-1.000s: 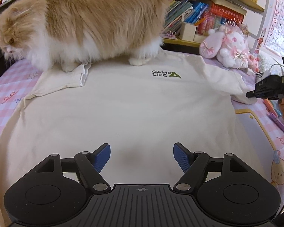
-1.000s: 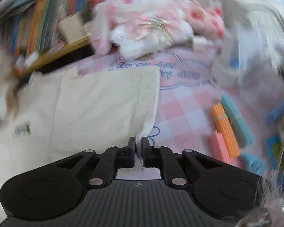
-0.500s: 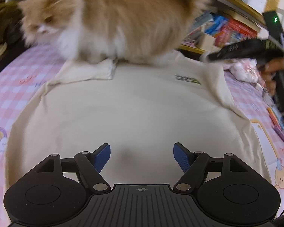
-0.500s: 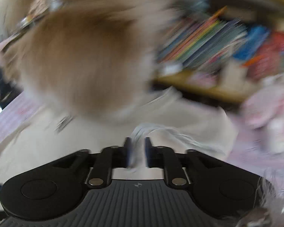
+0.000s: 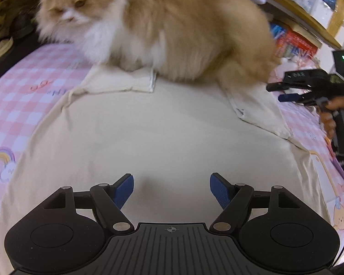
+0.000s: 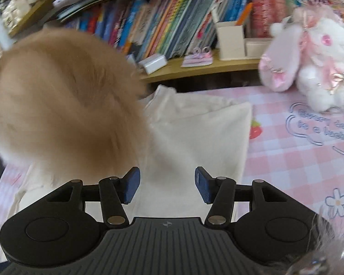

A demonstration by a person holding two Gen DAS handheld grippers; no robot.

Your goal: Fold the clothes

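While it lies spread flat on the pink checked cloth (image 5: 23,105), the cream T-shirt (image 5: 153,137) has both sleeves folded inward over its body: one sleeve (image 5: 123,81) on the left of the left wrist view and the other sleeve (image 5: 256,105) on the right. Upon the collar end of the shirt sits a long-haired ginger and white cat (image 5: 162,27), its fur covering part of each folded sleeve. Over the lower part of the shirt, the left hand-held gripper (image 5: 171,189) hovers with its blue pads (image 5: 123,190) spread wide and nothing between them. Beside the right-hand folded sleeve, the right hand-held gripper (image 6: 167,186) is likewise spread and empty; in the left wrist view it appears at the right edge, held by a hand (image 5: 332,112). Beyond the shirt stand a wooden shelf (image 6: 201,68) of books (image 6: 172,18) and a pink and white plush rabbit (image 6: 309,55).
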